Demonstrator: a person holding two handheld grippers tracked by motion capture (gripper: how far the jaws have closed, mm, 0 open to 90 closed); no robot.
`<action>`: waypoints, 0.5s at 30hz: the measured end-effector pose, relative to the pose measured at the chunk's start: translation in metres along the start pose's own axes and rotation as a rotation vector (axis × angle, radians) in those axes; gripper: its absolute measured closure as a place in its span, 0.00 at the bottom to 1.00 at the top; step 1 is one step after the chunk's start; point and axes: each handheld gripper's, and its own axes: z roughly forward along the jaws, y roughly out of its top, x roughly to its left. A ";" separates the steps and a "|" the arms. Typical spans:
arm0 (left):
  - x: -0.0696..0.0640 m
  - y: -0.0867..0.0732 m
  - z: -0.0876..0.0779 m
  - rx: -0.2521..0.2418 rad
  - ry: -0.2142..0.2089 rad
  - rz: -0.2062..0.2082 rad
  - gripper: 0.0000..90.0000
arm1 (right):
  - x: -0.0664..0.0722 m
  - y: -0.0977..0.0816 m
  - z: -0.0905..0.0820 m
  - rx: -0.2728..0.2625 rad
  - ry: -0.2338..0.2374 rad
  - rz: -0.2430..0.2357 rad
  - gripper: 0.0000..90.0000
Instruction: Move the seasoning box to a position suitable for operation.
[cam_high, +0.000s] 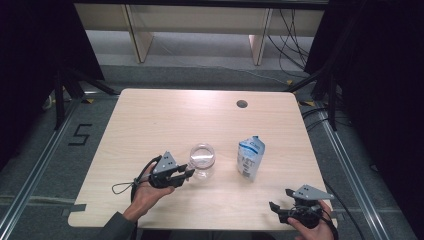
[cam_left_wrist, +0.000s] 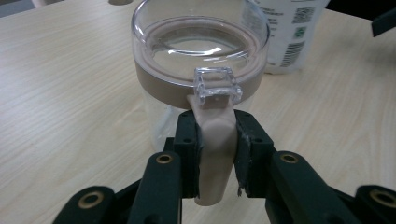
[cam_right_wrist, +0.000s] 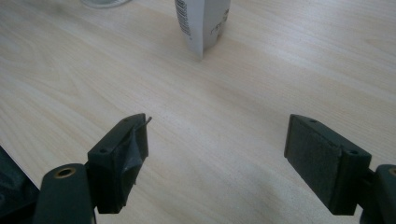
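Clear plastic jar with a beige collar (cam_left_wrist: 196, 60) held by its beige latch tab (cam_left_wrist: 215, 149) in the left tool (cam_left_wrist: 215, 154).

Pale wood-grain surface (cam_high: 150, 125) carries the jar upright, left of centre and toward the near edge in the high view (cam_high: 202, 161); the left tool (cam_high: 186, 173) meets it from the left, a hand (cam_high: 145, 195) behind it. Its black jaws are clamped on the beige latch tab, one pad on each side, below the small clear clasp (cam_left_wrist: 217, 84) at the rim. A white and blue printed pouch (cam_high: 250, 157) stands just right of the jar, apart from it. The right tool (cam_right_wrist: 217, 158) rests near the near right corner (cam_high: 282, 207), jaws wide apart with nothing between them, pointing toward the pouch (cam_right_wrist: 203, 23).
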 end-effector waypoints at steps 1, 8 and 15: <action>-0.002 0.000 0.000 0.006 -0.014 0.002 0.81 | 0.000 0.000 0.000 0.000 0.000 0.000 0.25; -0.011 -0.002 0.001 -0.002 -0.116 0.055 0.81 | 0.000 0.000 0.000 0.003 -0.001 0.003 0.25; -0.021 -0.003 0.003 -0.014 -0.211 0.117 0.80 | 0.000 0.000 0.000 0.002 0.000 -0.001 0.25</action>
